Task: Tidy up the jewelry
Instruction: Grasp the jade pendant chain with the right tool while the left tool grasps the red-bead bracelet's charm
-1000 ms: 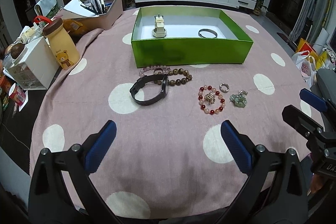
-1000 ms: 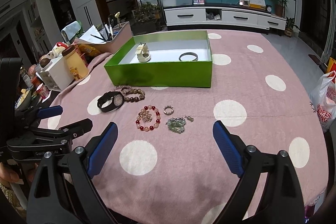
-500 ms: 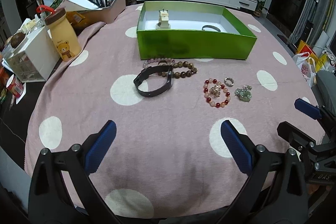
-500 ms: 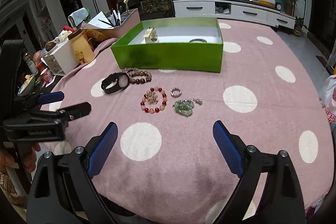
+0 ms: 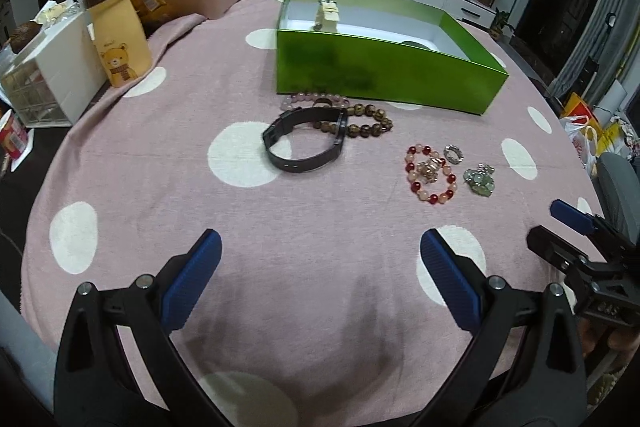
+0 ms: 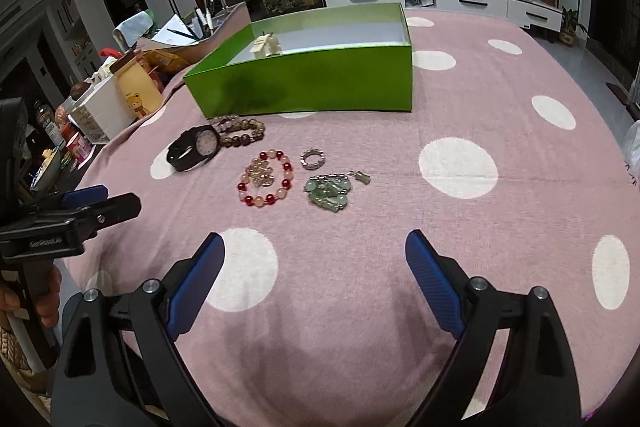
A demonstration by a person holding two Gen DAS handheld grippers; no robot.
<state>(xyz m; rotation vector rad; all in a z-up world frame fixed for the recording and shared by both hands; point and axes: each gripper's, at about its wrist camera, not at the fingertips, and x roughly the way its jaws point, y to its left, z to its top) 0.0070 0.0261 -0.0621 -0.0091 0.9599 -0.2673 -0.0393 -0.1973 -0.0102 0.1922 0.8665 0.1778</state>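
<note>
Both tools hover low over the near edge of the table (image 5: 120,187), each spread wide with nothing between its blue pads: the left tool (image 5: 320,279) and the right tool (image 6: 316,275). The loose jewelry lies ahead of them in front of the green box (image 5: 384,75), well apart from either tool. From the left tool the black watch (image 5: 306,139) sits at about 12 o'clock, resting against the brown bead bracelet (image 5: 368,121) and the pale pink bead bracelet (image 5: 304,99) behind it. From the right tool the red and pink bracelet (image 6: 266,181) lies near 11 o'clock, the small ring (image 6: 313,159) at 12, and the green jade piece (image 6: 330,193) just beside it. All of these look light. The strap is probably springy and easiest to pinch across its upright band. The bead strands would likely sag and roll, so a grip across one side of the loop seems best. The ring is small, hard and apt to slip.
</note>
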